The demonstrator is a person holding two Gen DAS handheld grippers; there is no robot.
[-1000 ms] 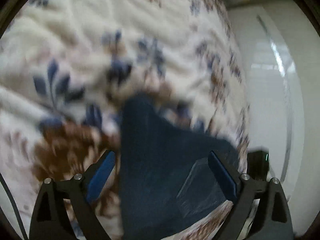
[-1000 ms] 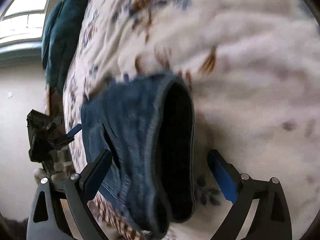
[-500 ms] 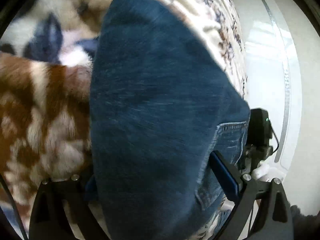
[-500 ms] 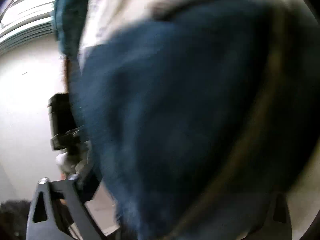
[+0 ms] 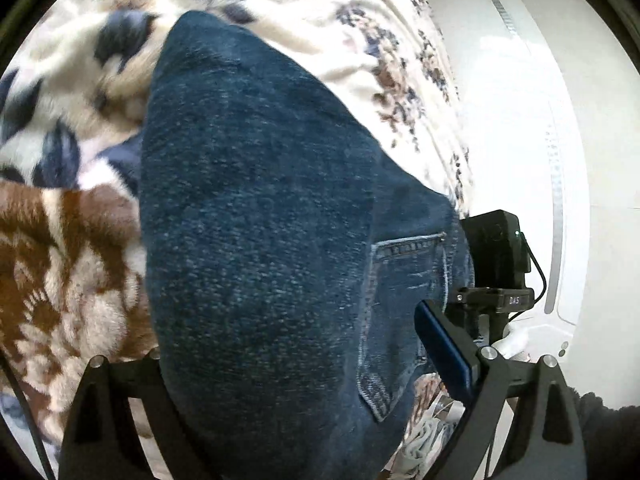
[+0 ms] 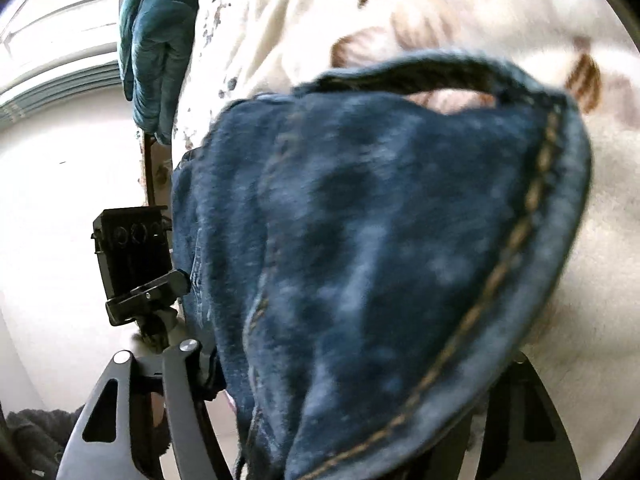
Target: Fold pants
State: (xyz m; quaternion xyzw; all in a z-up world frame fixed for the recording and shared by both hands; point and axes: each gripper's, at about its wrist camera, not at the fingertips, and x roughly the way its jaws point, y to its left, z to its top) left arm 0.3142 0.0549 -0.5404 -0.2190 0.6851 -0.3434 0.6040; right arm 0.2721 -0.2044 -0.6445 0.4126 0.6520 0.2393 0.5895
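Note:
Dark blue denim pants (image 5: 260, 240) lie on a fleecy cream blanket with blue and brown flowers (image 5: 72, 240). In the left wrist view the folded denim fills the gap between the fingers of my left gripper (image 5: 288, 364); the right blue pad (image 5: 440, 352) stands open beside a back pocket (image 5: 400, 312), the left pad is hidden under cloth. In the right wrist view the pants (image 6: 380, 260) with a hemmed opening cover my right gripper (image 6: 340, 400); its fingertips are hidden.
The other hand's gripper shows at the bed edge in the left wrist view (image 5: 496, 264) and the right wrist view (image 6: 132, 264). A teal velvet cloth (image 6: 156, 40) hangs at the bed's far edge. A white glossy floor (image 5: 520, 120) lies beyond.
Both grippers have pushed forward and down onto the pants. The denim, small and ahead a second ago, now fills both views and covers the finger pads.

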